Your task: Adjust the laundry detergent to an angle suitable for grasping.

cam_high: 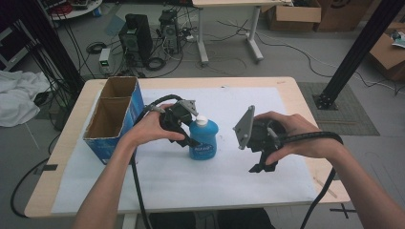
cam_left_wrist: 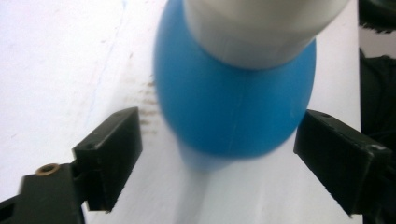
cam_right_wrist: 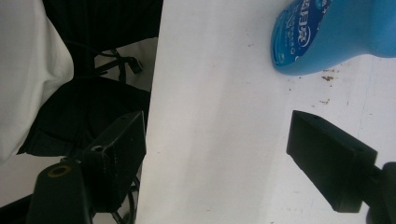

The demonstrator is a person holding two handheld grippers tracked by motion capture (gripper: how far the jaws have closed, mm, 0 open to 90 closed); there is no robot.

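Note:
A blue bottle [cam_high: 205, 140] with a white cap [cam_high: 201, 120] stands upright on the white sheet [cam_high: 191, 176] in the middle of the table. My left gripper [cam_high: 193, 138] comes at it from the left and above. In the left gripper view the bottle [cam_left_wrist: 233, 102] sits between the open jaws of my left gripper [cam_left_wrist: 219, 140], with a gap on each side. My right gripper [cam_high: 260, 167] hovers open to the right of the bottle, pointing down at the sheet. In the right gripper view, my right gripper [cam_right_wrist: 217, 135] holds nothing and the bottle [cam_right_wrist: 327, 37] lies off to the upper right.
A blue cardboard box [cam_high: 114, 119], open on top with two empty compartments, stands at the table's left side, just left of my left hand. The wooden table edge [cam_high: 305, 109] borders the sheet. Cables trail from both grippers over the near edge.

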